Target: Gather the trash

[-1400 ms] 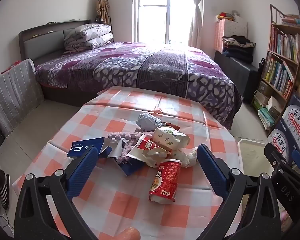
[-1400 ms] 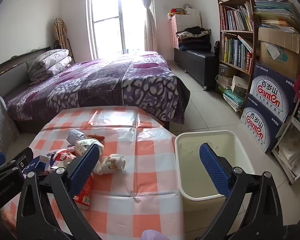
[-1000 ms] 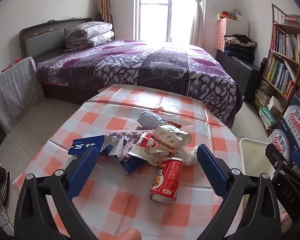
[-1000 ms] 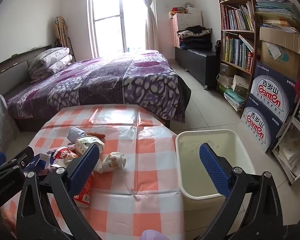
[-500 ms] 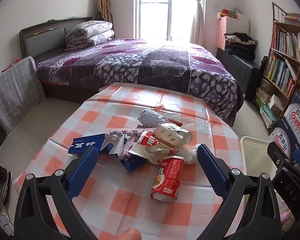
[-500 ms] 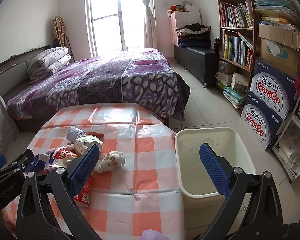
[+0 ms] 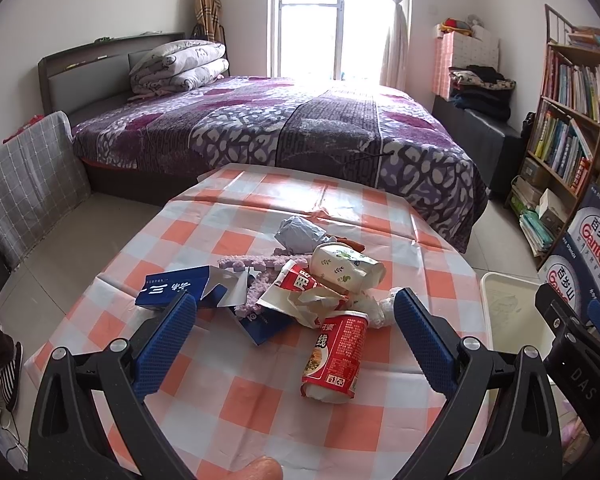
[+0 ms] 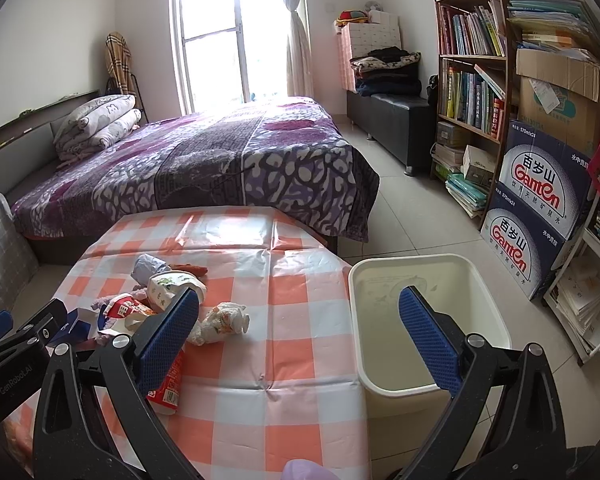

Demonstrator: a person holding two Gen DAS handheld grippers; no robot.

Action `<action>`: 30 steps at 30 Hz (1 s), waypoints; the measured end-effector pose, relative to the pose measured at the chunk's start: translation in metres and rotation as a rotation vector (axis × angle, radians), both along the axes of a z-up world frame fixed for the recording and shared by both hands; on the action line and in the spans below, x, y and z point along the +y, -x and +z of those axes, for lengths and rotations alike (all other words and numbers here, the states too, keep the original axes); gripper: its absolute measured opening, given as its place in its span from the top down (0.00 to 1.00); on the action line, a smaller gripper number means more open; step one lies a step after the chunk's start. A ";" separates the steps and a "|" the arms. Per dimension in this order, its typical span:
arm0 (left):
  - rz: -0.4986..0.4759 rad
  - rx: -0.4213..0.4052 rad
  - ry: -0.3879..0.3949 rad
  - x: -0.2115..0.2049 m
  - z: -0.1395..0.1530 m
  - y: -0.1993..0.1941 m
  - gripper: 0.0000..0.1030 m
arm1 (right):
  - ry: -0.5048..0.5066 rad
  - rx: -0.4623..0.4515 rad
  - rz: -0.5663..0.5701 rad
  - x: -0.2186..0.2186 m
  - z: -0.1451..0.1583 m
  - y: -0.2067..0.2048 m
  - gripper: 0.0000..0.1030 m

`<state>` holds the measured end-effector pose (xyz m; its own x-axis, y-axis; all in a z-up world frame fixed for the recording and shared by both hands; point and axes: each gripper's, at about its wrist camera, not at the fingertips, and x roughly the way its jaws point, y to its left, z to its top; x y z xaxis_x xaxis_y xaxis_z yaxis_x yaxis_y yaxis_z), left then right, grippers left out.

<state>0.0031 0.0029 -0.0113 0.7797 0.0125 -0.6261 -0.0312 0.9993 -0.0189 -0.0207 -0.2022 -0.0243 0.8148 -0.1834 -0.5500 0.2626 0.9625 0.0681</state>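
Trash lies heaped near the middle of a table (image 7: 236, 396) covered with an orange-and-white checked cloth. Nearest the left gripper (image 7: 296, 332) is a red can (image 7: 335, 356) lying on its side, its open mouth toward the camera. Just behind it, touching one another, are a crumpled red-and-white wrapper (image 7: 300, 292), a white paper cup (image 7: 346, 268) with a leaf print tipped on its side, and a crumpled white tissue (image 7: 374, 308). To the left of these lie a flattened blue carton (image 7: 176, 288) and a patch of purple fluffy material (image 7: 256, 276); behind the cup sits a grey crumpled wad (image 7: 300, 234).

Left gripper: held above the near edge of the table, its blue-padded fingers (image 7: 166, 344) spread wide on either side of the can, touching nothing.

Right gripper (image 8: 298, 336): held over the right part of the table, likewise spread wide and empty. Its left finger (image 8: 168, 340) overlaps the heap in the right wrist view; its right finger (image 8: 428, 340) overlaps a white bin (image 8: 496, 320).

Bin: stands on the floor, just beside the right edge of the table, open at the top, and appears empty.

Background: a bed (image 8: 204, 172) with a purple patterned cover beyond the table, a bookshelf (image 8: 472, 60) and stacked water cartons (image 8: 540, 208) along the right wall.
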 end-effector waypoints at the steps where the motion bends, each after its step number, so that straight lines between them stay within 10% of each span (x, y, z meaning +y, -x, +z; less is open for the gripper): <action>1: 0.000 0.000 0.000 0.000 0.000 0.000 0.07 | 0.000 0.001 0.000 0.000 0.000 0.000 0.07; 30: 0.000 0.004 0.001 0.001 0.000 -0.001 0.07 | -0.003 0.003 -0.002 -0.002 -0.001 -0.001 0.07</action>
